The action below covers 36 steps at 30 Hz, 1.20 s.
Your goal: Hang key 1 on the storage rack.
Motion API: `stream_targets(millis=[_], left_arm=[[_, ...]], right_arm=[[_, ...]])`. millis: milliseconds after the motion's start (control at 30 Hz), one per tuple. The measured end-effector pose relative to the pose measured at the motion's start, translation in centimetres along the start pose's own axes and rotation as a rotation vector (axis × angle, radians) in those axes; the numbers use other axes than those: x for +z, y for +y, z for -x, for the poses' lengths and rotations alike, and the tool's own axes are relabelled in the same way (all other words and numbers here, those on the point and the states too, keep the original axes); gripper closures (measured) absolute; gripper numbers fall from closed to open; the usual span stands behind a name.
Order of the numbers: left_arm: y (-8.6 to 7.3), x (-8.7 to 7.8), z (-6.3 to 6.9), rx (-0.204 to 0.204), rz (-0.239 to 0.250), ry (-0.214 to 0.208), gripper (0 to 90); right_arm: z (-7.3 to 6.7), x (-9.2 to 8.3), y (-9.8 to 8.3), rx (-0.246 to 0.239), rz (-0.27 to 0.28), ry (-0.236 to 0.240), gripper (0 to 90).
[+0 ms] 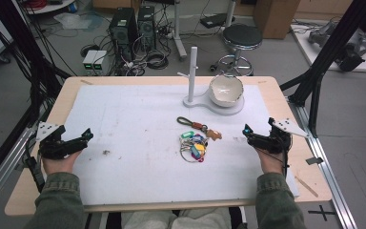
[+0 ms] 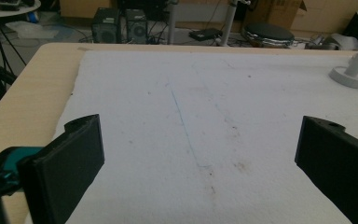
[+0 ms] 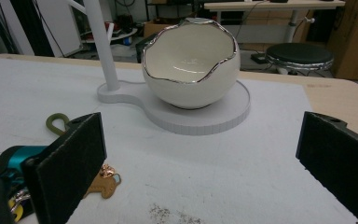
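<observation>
Fingers on both your grippers stand wide apart, gripping nothing: left gripper [image 1: 76,141] at the white mat's [image 1: 138,176] left edge, right gripper [image 1: 256,136] at its right. Bunch of keys with coloured tags [image 1: 196,142] lies mid-mat between them. Eggshell-shaped bowl [image 1: 226,89] sits on the white peg stand [image 1: 192,72] beyond.

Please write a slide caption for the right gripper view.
Open right gripper facing an egg-shaped bowl on its white stand.
</observation>
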State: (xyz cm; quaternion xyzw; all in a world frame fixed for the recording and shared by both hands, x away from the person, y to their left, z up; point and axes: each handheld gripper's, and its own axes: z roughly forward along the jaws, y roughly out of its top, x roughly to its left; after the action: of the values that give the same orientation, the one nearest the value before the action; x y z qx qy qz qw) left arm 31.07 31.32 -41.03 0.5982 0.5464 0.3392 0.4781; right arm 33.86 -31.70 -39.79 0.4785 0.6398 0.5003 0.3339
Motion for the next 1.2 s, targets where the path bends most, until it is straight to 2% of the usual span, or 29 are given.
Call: stream_targets(millis=[233,400,600,767,967,1200], left_arm=[[0.0,0.2,0.0,-0.007,-0.012,-0.008,1.7],[-0.1,0.2,0.1,-0.008,-0.024,-0.011,1.7],[-0.1,0.2,0.1,-0.014,-0.03,-0.004,1.7],[-0.2,0.2,0.0,-0.01,-0.037,-0.002,1.7],[-0.3,0.1,-0.3,-0.032,-0.04,-0.005,1.7],[-0.4,0.0,-0.5,-0.049,-0.04,-0.001,1.7]], right_arm=[[0.0,-0.1,0.0,0.001,-0.002,0.006,0.5],[0.1,0.1,0.0,0.022,-0.017,0.024,0.5],[-0.1,0.3,0.1,0.008,-0.032,0.039,0.5],[-0.4,0.7,0.3,-0.004,-0.062,0.061,0.5],[-0.5,1.2,0.9,0.0,-0.082,0.068,0.5],[-1.0,2.5,1.5,-0.039,-0.147,0.113,0.5]])
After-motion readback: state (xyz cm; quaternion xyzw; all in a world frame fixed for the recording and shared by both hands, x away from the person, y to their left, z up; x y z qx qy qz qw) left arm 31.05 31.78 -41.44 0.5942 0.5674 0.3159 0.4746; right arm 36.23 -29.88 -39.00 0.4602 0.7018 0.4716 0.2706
